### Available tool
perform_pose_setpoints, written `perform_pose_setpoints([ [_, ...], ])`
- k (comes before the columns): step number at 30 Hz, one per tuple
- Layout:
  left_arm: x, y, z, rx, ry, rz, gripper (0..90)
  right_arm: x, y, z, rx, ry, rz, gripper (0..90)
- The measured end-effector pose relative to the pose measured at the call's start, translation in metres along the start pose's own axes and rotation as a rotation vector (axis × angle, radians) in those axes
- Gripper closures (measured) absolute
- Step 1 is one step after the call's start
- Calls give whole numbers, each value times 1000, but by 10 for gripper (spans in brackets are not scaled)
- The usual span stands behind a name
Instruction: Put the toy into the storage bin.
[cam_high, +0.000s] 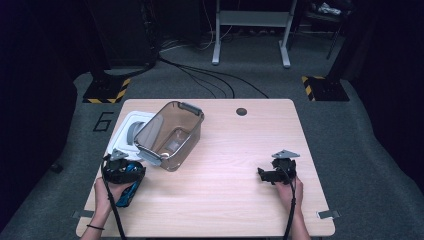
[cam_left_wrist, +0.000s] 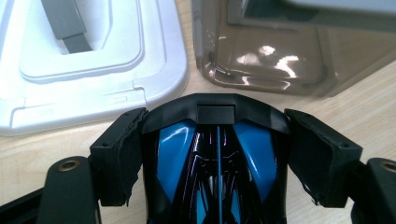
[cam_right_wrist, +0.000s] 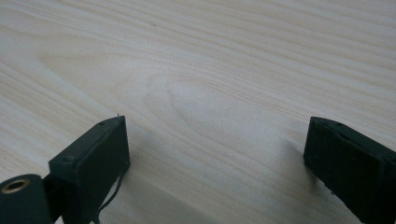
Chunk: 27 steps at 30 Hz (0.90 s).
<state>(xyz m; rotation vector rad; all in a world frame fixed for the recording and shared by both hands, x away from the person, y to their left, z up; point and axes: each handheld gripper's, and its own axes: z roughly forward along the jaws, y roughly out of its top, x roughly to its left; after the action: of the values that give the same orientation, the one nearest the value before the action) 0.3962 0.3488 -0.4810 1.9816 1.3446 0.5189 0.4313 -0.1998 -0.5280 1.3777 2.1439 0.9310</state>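
Observation:
A blue and black toy car (cam_left_wrist: 215, 163) sits between the pads of my left gripper (cam_left_wrist: 215, 140), which press on both of its sides. From above, the car (cam_high: 129, 192) lies on the table's near left under that gripper (cam_high: 122, 171). Just beyond it a smoky clear plastic tub (cam_high: 170, 135) leans tilted, partly resting on a white lid (cam_high: 126, 131) with a grey handle. In the left gripper view the tub (cam_left_wrist: 280, 46) and lid (cam_left_wrist: 93, 74) are close ahead. My right gripper (cam_high: 265, 174) rests at the near right, jaws wide apart over bare wood (cam_right_wrist: 217, 154).
The light wooden table (cam_high: 225, 200) has a small round hole (cam_high: 241, 111) near its far edge. Beyond the table, cables and stand legs (cam_high: 250, 35) lie on the grey floor.

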Motion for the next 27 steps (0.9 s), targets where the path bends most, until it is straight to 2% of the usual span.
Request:
perform_pose_setpoints([
  [12,6,6,-23,-69,10,-19,249,0,0,0,0,0,0,61],
  [18,7,8,-33,-105,23,-18,249,0,0,0,0,0,0,61],
  [27,4,13,-48,-130,29,-6,249,0,0,0,0,0,0,61],
])
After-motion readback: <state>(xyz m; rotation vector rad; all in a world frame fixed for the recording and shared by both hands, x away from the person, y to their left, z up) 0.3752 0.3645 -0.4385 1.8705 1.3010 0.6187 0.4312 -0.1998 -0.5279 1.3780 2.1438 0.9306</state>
